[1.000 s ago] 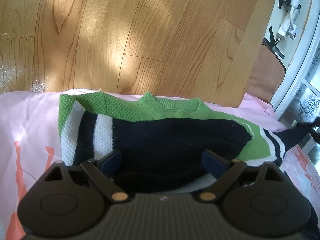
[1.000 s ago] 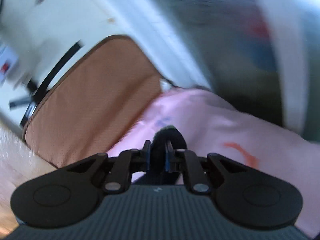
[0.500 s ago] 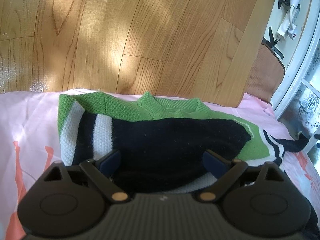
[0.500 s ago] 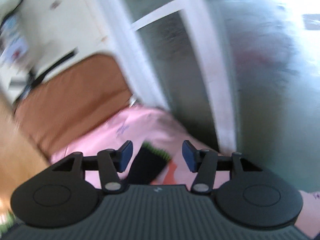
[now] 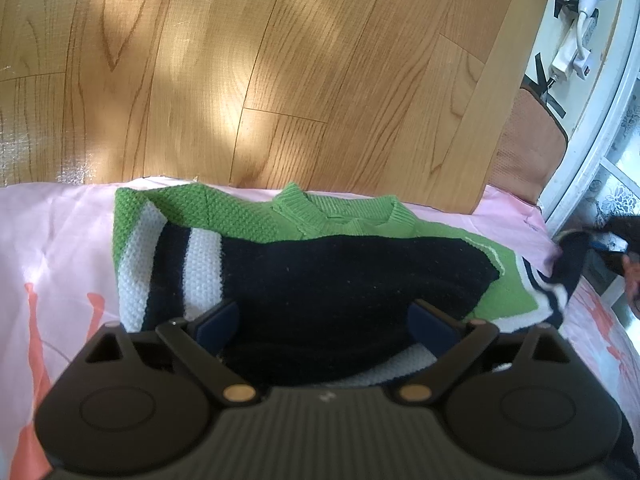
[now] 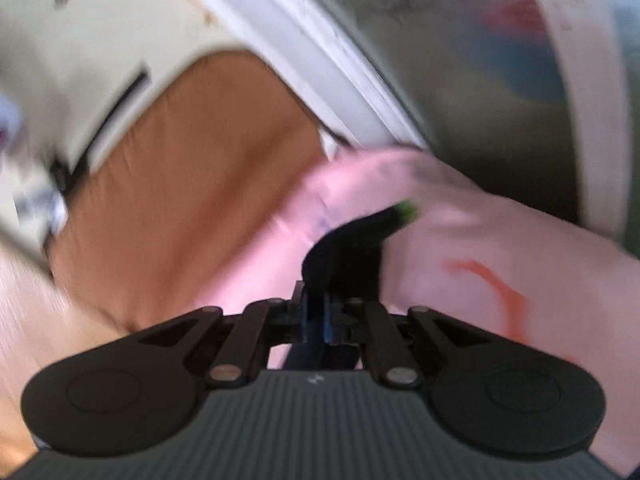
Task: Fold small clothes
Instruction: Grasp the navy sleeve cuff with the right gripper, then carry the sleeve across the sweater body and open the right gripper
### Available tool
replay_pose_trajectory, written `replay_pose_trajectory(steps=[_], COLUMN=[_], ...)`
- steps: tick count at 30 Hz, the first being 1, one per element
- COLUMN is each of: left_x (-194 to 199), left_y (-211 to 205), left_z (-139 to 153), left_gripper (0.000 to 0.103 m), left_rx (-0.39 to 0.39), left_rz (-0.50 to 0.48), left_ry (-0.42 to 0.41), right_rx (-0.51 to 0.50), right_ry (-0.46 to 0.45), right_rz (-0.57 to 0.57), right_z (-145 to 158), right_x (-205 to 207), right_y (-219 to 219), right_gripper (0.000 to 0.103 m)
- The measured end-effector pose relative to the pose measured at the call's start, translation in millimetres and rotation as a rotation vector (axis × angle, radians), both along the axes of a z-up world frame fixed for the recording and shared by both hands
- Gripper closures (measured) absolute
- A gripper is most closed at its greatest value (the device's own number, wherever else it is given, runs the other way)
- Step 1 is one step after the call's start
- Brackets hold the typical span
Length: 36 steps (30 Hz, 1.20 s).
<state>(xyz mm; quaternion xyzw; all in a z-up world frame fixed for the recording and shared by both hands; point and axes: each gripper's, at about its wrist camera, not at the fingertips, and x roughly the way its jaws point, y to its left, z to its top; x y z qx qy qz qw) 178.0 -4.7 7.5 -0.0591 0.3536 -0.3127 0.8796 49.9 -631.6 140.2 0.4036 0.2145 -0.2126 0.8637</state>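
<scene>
A small knitted sweater [image 5: 320, 276], green with white and navy stripes, lies on a pink sheet [image 5: 56, 248], its lower part folded up over the body and its collar toward the wooden wall. My left gripper [image 5: 326, 322] is open, its fingers straddling the navy fold just above it. The sweater's right sleeve [image 5: 560, 276] stretches to the right. My right gripper [image 6: 315, 314] is shut on that sleeve's dark cuff [image 6: 352, 248], which has a green tip. The right wrist view is blurred.
A wood-panelled wall [image 5: 280, 72] rises behind the bed. A brown cushion [image 6: 192, 184] and a white window frame [image 6: 340, 64] stand at the right end of the pink sheet [image 6: 480, 248]. A white plug and cable [image 5: 576, 48] hang on the wall.
My right gripper opened half a second ago, then shut again on the sleeve cuff. The sleeve is lifted at the right. The left gripper has not moved.
</scene>
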Motion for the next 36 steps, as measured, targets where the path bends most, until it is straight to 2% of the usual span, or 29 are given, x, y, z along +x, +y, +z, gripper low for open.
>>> replay_pose_trajectory(steps=[1,2,4,8,9,10,12,13,14,16,19,22,23,25,28,30,31,32,33,34,36], left_x=[0.1,0.5,0.9,0.7,0.7,0.7,0.9,1.0,1.0,0.9,0.7,0.7,0.8,1.0,0.9,1.0,0.8,0.8,0.7,0.7,0.9], left_y=[0.0,0.1,-0.1,-0.9,-0.8,-0.8,-0.7,-0.7,-0.8,-0.7,-0.7,-1.1,-1.1,-1.3,-1.6,-1.6,-1.7,-1.7,-1.7,-1.6,-1.7], left_z=[0.1,0.0,-0.1,-0.1,-0.2,-0.2,-0.1,-0.2,-0.2,-0.1,0.0,0.3,0.3,0.4,0.5,0.5,0.6,0.6,0.7,0.7,0.5], left_gripper=[0.008,0.008,0.007,0.006,0.006,0.006,0.006,0.006,0.006,0.006,0.005,0.005,0.005,0.004,0.004,0.004,0.004,0.004,0.004,0.004,0.004], left_rx=[-0.001,0.0,0.0,0.003,0.003,0.002,0.003,0.003,0.003,0.002,0.002,0.003,0.003,0.003,0.004,0.003,0.004,0.004,0.003,0.003,0.002], left_rz=[0.0,-0.001,-0.004,-0.007,-0.007,-0.007,-0.008,-0.009,-0.009,-0.009,-0.011,-0.014,-0.013,-0.013,-0.013,-0.011,-0.011,-0.011,-0.011,-0.011,-0.012], left_ry=[0.0,0.0,0.001,0.0,-0.001,-0.001,-0.001,-0.001,0.0,0.0,0.001,0.001,0.001,0.001,0.001,0.001,0.001,0.001,0.001,0.001,0.002], right_rx=[-0.015,-0.048,-0.132,-0.137,-0.131,-0.126,-0.146,-0.171,-0.2,-0.242,-0.173,-0.155,-0.154,-0.161,-0.222,-0.298,-0.356,-0.403,-0.429,-0.43,-0.414], right_ry=[0.015,0.026,0.005,0.021,0.045,0.079,0.145,0.176,0.207,0.198,0.14,0.133,0.141,0.128,0.146,0.192,0.226,0.251,0.258,0.247,0.227], right_rz=[0.012,0.012,-0.004,0.038,0.058,0.079,0.091,0.082,0.077,0.093,0.133,0.15,0.146,0.14,0.16,0.175,0.176,0.182,0.195,0.224,0.239], right_z=[1.4,3.1,8.7,-2.3,-6.6,-13.0,-25.9,-30.5,-36.0,-40.3,-40.8,-43.3,-45.2,-45.8,-44.6,-43.0,-43.3,-43.6,-44.7,-44.0,-37.7], right_x=[7.9,11.4,4.7,-13.2,-12.4,-10.3,-5.4,-2.8,1.0,6.2,15.9,28.4,32.6,37.0,43.2,44.6,45.6,46.9,46.0,43.9,38.2], right_y=[-2.0,-3.3,-2.8,-8.7,-8.5,-6.3,0.6,5.4,9.4,18.8,26.0,33.5,35.8,41.8,50.7,59.1,66.5,71.4,74.5,77.2,75.0], right_gripper=[0.042,0.032,0.032,0.037,0.046,0.061,0.077,0.079,0.079,0.076,0.075,0.072,0.068,0.049,0.044,0.05,0.059,0.063,0.072,0.093,0.095])
